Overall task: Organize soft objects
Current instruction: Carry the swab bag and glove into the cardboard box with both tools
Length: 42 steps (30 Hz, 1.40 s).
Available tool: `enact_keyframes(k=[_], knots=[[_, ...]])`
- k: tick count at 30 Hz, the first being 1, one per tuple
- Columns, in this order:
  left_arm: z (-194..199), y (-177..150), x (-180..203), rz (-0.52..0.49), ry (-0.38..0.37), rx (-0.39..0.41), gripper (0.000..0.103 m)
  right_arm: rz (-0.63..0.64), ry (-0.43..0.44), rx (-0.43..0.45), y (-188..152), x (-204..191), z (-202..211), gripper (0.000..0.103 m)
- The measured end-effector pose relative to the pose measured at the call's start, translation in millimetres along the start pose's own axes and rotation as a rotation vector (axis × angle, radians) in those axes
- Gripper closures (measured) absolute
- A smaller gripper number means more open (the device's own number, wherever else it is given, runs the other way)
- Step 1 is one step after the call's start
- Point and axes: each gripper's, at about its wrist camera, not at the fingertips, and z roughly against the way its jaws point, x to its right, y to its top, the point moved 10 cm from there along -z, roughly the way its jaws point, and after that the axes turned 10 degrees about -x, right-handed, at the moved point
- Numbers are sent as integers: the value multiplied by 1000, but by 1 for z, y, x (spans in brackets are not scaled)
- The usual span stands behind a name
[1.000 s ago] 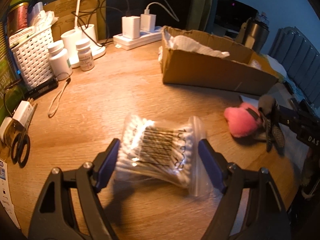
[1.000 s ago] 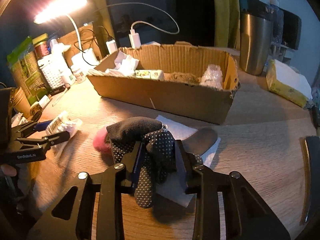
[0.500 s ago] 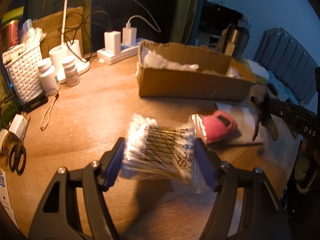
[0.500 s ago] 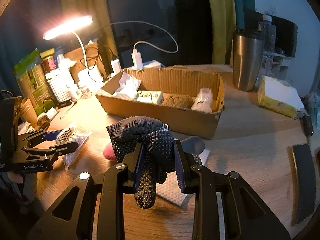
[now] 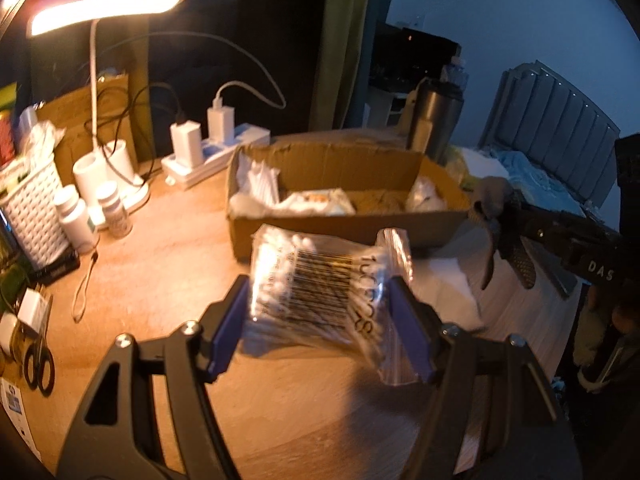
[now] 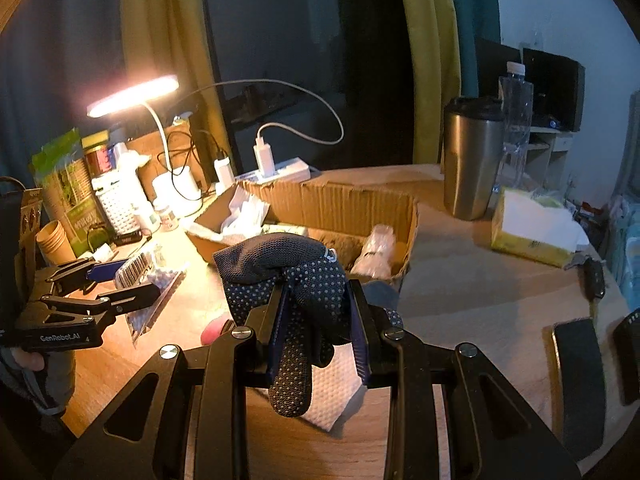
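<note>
**Both tools are holding soft things up over the desk**

Nearest to me, the left tool is gripping a clear bag of cotton swabs, its blue pads pressing in on both ends of the bag and holding it clear of the wooden desk. The bag is sitting crosswise between the fingers, barcode facing up, its zip edge hanging out past the right-hand pad. From the other side, the same bag is showing at the left, clamped in that tool and lit by the lamp.

The right tool is pinching a dark dotted work glove by its middle; the cuff is bunching above the pads and one finger is dangling below them. Under the glove a white paper towel is lying flat on the desk, and a pink soft thing is peeking out just beside it, mostly hidden.

Just beyond both held things, an open cardboard box is standing on the desk with white tissue, a wrapped packet and a small plastic bag already lying inside.

Farther back, a steel tumbler is standing right of the box, a yellow tissue pack near it. A lit desk lamp, a power strip with chargers, two white pill bottles and a white basket are lining the far left edge.
</note>
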Motion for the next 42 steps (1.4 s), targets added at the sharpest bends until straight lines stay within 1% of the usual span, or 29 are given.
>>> enact_keyframes(k=[6,15,26,33,42], knots=[[6,22,10,-16,-7,35,33,-2,-6,26,10,7,7,73],[7,50,28,-35,-38,75,33,4,-33,57,26,17,16,73],[8,90,51,-87,-83,135,33,14,-67,80,49,26,14,73],[-2,112,45,-80,-79,155,33,22,-95,78,62,32,3,73],[-14,137,31,-38,-86,173,33,30,-117,82,85,38,-9,73]])
